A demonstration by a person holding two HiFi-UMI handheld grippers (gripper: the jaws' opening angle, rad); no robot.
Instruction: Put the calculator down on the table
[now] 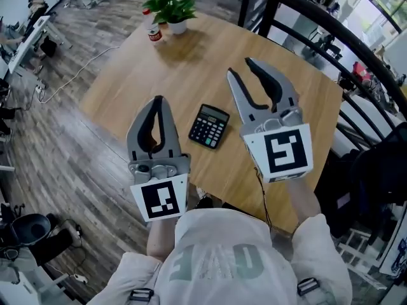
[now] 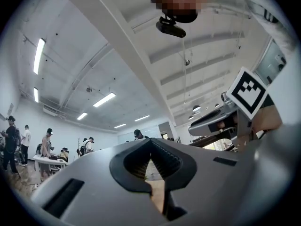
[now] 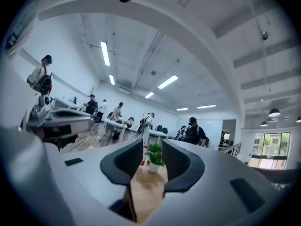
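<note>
Wooden table (image 1: pixel 191 75) filled mid-frame from my head view. Both tongs hung above its near edge, clear of it. Right gripper (image 1: pixel 240 67): jaws spread, and I saw only table and the potted plant (image 1: pixel 172 8) through the gap. Left gripper (image 1: pixel 158 100): tips pressed together, pinching nothing. Calculator (image 1: pixel 209 126) lay flat on the tabletop between the two grippers, keys up, touched by neither. Small bottle (image 1: pixel 153 27) stood just beside the plant at the far edge.
</note>
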